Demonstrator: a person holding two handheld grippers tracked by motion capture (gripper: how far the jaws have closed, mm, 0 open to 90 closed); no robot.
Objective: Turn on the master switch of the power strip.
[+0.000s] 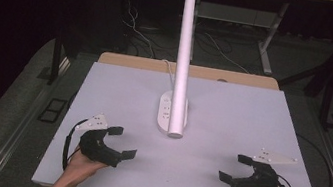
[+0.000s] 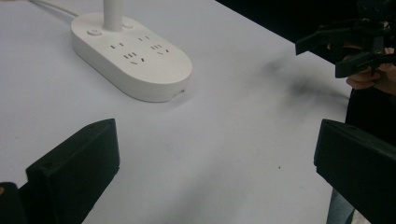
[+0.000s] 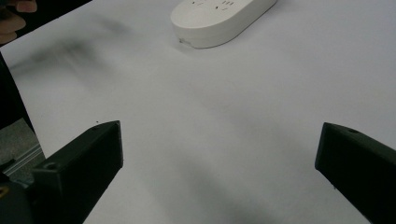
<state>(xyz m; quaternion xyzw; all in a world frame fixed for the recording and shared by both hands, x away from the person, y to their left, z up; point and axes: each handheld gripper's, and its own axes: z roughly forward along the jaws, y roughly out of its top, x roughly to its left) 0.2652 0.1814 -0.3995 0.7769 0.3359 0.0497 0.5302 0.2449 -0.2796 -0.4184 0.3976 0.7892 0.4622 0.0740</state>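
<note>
Left gripper [image 1: 122, 141] and right gripper [image 1: 235, 168] held low, jaws spread.

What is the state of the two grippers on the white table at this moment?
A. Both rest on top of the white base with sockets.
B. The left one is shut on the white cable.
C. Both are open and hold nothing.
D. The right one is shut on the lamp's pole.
C: the left gripper and the right gripper both have their jaws spread wide with nothing between them, apart from the white base.
</note>
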